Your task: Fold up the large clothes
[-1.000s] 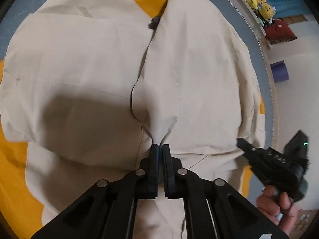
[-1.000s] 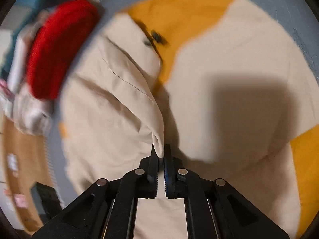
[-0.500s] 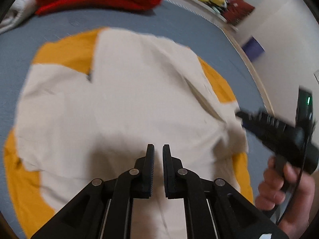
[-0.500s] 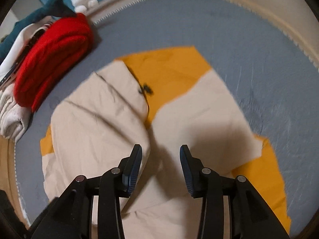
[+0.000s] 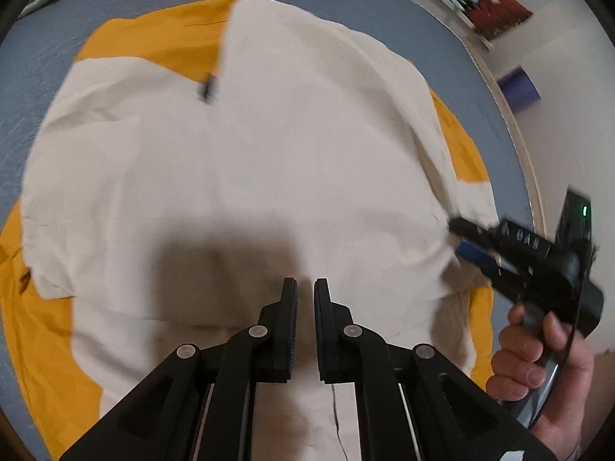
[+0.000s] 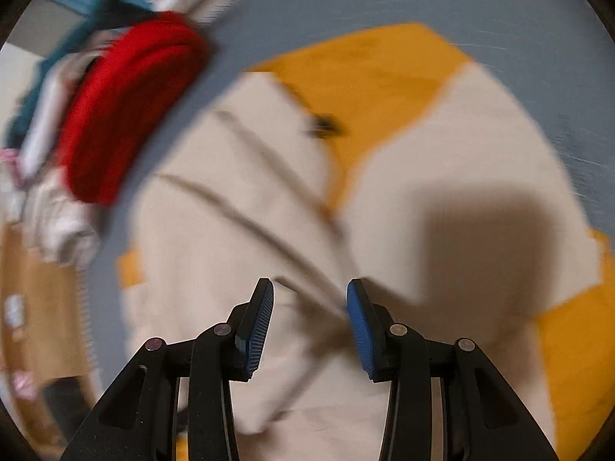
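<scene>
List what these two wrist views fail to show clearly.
- Right wrist view: motion blur smears the cream garment and the red folded pile; seams unreadable.
- Left wrist view: the small dark item on the garment is blurred, unidentifiable.
- Left wrist view: the left gripper hides the garment's near edge.

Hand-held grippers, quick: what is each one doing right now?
Left hand-held gripper: nearly closed with a narrow gap, holding nothing, above the cream garment.
Right hand-held gripper: open, empty.
</scene>
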A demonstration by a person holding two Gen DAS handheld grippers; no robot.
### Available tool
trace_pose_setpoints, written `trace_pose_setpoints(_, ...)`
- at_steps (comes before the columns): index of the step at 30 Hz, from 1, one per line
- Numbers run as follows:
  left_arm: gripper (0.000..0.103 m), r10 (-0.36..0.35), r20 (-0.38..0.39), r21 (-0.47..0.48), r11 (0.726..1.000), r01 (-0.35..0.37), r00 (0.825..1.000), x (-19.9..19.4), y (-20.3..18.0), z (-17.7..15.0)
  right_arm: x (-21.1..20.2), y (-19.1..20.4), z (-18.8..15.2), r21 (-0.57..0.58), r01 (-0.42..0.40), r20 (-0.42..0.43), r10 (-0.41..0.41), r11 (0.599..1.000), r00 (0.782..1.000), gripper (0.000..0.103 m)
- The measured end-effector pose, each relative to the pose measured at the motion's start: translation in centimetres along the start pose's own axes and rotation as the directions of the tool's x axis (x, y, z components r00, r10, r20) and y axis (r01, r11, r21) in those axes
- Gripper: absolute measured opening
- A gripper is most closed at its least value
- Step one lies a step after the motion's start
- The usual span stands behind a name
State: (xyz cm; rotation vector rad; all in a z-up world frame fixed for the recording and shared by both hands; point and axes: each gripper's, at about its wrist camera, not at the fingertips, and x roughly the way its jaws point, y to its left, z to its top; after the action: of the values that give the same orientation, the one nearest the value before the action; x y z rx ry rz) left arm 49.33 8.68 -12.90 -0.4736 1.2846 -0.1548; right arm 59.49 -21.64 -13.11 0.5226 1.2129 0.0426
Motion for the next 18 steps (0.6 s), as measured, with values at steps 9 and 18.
trace_pose_setpoints(9, 0.007, -0.047, 0.121, 0.0, 0.999, 0.048, 0.991, -6.3, -0.7, 0.5, -5.0, 4.6, -1.4, -0.161, 0.034, 0.217, 0.002, 0.986, 0.976, 0.042)
trace_pose_setpoints(18, 0.007, 0.018, 0.221, 0.024, 0.999, -0.024, 0.975, -10.7, 0.9, 0.5, 2.3, 3.5, -5.2, -0.164, 0.044, -0.098, -0.061, 0.985, 0.993, 0.044)
